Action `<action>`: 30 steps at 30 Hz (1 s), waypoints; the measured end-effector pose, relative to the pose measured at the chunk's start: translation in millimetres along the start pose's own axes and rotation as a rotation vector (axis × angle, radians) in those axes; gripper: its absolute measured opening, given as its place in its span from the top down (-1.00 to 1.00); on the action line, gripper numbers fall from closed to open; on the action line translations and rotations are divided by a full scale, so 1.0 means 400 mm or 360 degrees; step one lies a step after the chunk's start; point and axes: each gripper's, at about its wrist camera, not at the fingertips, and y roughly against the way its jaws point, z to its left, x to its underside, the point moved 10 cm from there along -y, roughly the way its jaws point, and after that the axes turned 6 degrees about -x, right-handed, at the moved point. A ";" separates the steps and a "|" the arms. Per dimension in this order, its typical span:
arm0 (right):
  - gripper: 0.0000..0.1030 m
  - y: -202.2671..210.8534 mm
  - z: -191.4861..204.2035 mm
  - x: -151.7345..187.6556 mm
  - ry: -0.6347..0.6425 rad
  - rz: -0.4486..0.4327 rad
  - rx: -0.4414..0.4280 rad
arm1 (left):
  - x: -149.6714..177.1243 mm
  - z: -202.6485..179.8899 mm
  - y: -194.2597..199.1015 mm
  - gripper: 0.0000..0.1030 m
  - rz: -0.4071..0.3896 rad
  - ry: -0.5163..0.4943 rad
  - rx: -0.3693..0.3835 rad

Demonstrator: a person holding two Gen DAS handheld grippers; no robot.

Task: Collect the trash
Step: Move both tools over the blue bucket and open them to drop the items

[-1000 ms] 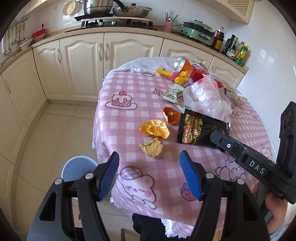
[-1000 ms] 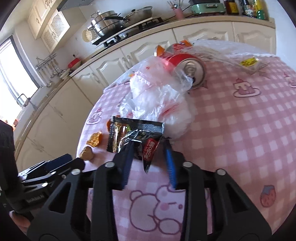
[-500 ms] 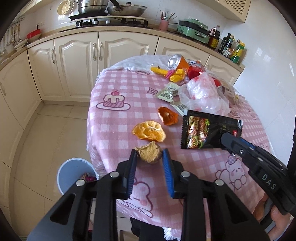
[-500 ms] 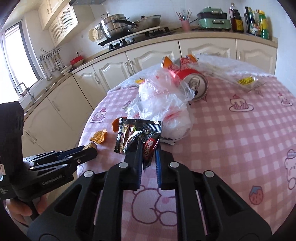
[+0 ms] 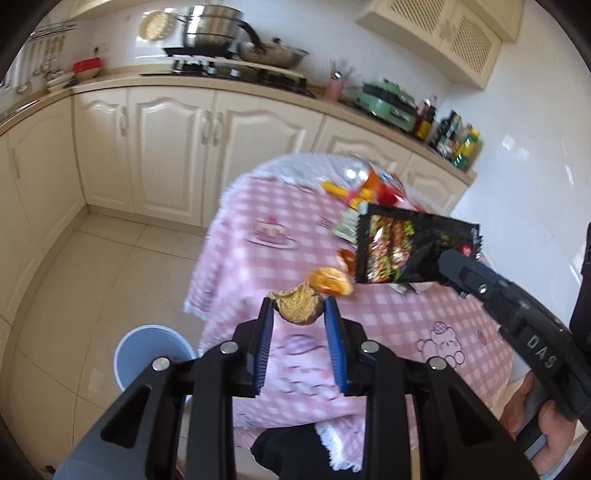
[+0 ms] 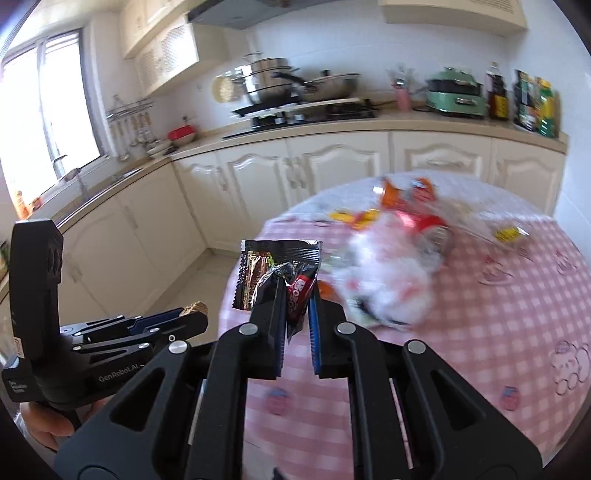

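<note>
My left gripper (image 5: 298,308) is shut on a brown dried peel piece (image 5: 297,304) and holds it above the table's near edge. My right gripper (image 6: 297,291) is shut on a black snack wrapper (image 6: 275,271), lifted off the pink checked table (image 6: 480,332); the wrapper also shows in the left wrist view (image 5: 406,251). Two orange peel pieces (image 5: 330,281) lie on the table. A crumpled clear plastic bag (image 6: 388,280), a red can (image 6: 424,225) and yellow wrappers (image 5: 347,192) lie further back. A light blue bin (image 5: 147,354) stands on the floor left of the table.
Cream kitchen cabinets (image 5: 166,140) run behind the table, with pots (image 5: 210,33) on a stove and bottles (image 5: 458,140) on the counter. Tiled floor (image 5: 92,277) lies between table and cabinets. The left gripper body shows in the right wrist view (image 6: 110,339).
Both grippers have lifted their items off the table and pulled back. The left closed on the peel piece, the right on the wrapper, during the last second.
</note>
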 end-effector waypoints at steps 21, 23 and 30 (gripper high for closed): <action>0.72 -0.562 0.432 0.176 0.0281 0.0523 -0.0325 | 0.108 0.632 -0.060 0.47 0.0162 0.0504 -0.0413; 0.69 -0.621 0.440 0.193 0.0244 0.0576 -0.0340 | 0.113 0.658 -0.079 0.47 0.0181 0.0526 -0.0425; 0.35 -0.699 0.438 0.244 0.0238 0.0651 -0.0301 | 0.135 0.711 -0.133 0.47 0.0242 0.0563 -0.0438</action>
